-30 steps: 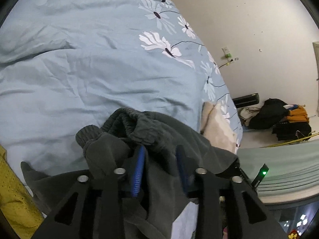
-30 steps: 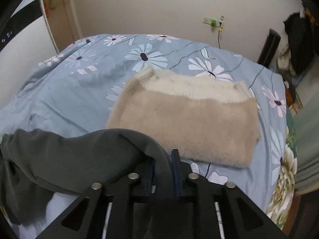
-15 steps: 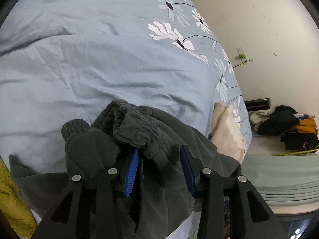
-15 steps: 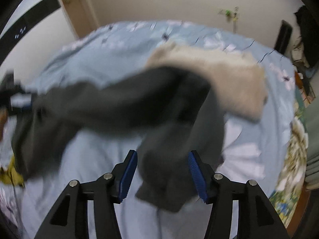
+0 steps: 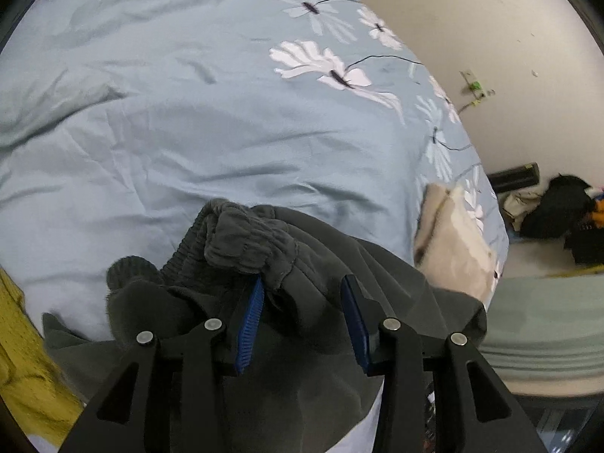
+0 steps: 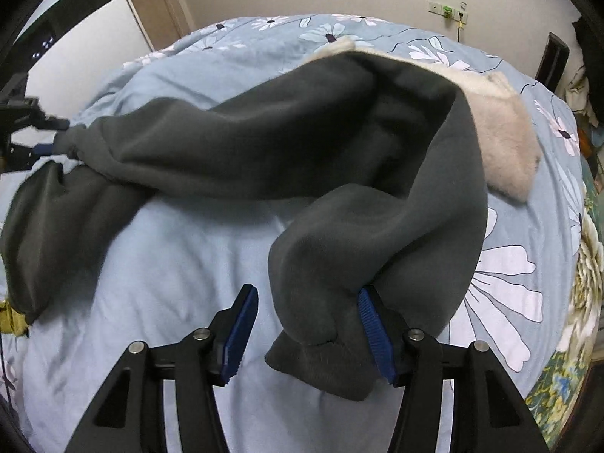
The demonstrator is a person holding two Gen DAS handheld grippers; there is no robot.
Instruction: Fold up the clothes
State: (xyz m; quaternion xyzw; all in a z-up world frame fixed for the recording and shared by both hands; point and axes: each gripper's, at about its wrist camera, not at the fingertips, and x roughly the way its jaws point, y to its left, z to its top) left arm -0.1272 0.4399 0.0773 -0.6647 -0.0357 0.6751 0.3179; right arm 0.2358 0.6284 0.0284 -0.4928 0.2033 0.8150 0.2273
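Observation:
Dark grey sweatpants (image 6: 339, 143) lie across the blue floral duvet (image 6: 170, 271). In the left wrist view their ribbed waistband (image 5: 241, 241) bunches just ahead of my left gripper (image 5: 300, 298), whose jaws stand open with grey cloth draped between them. My right gripper (image 6: 307, 317) is open; a trouser leg end (image 6: 324, 302) hangs over its right finger, loose between the jaws. The left gripper also shows at the far left of the right wrist view (image 6: 34, 139), at the waistband.
A folded beige fuzzy sweater (image 6: 506, 136) lies on the duvet behind the pants, also in the left wrist view (image 5: 453, 249). A yellow garment (image 5: 26, 370) is at the left edge. Dark clothes (image 5: 558, 207) are piled on the floor by the wall.
Both grippers have opened and let go of the grey pants. The right gripper pulled back, and the trouser leg now drapes over the sweater's near edge.

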